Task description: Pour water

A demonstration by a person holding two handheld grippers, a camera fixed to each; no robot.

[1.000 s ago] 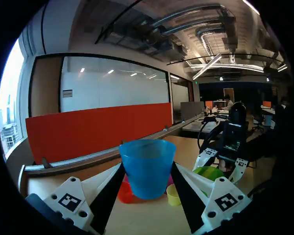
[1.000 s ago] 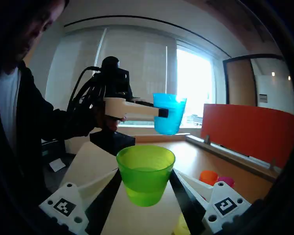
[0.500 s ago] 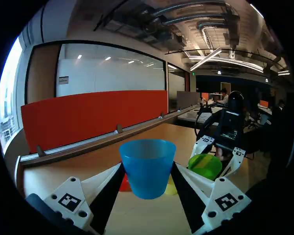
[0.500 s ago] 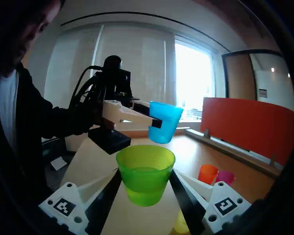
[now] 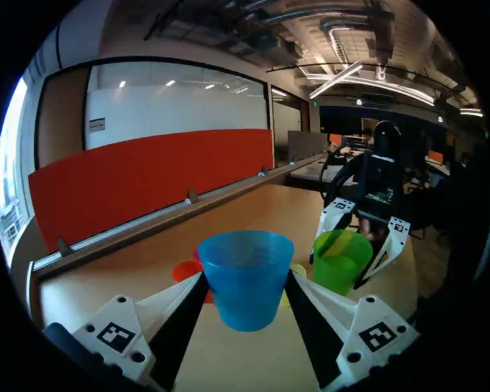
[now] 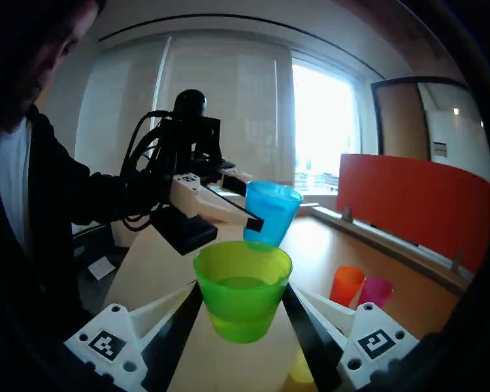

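In the left gripper view, my left gripper (image 5: 246, 287) is shut on a blue plastic cup (image 5: 246, 277), held upright above the wooden table (image 5: 264, 209). Farther right in that view, the right gripper (image 5: 346, 258) holds a green cup (image 5: 341, 260). In the right gripper view, my right gripper (image 6: 243, 304) is shut on the green cup (image 6: 242, 289), upright, with liquid in its lower part. Just behind and above its rim hangs the blue cup (image 6: 270, 212), tilted slightly, held by the left gripper (image 6: 255, 215) in a person's hand.
An orange cup (image 6: 347, 284) and a pink cup (image 6: 374, 291) stand on the table to the right in the right gripper view; a yellow cup (image 6: 302, 366) sits below. An orange divider panel (image 5: 147, 173) runs along the table's far edge. The person (image 6: 23, 215) stands at left.
The blue cup has come down and closer to the green cup, now just behind its rim. The left gripper view has tipped downward, showing more table. The green cup stays upright.
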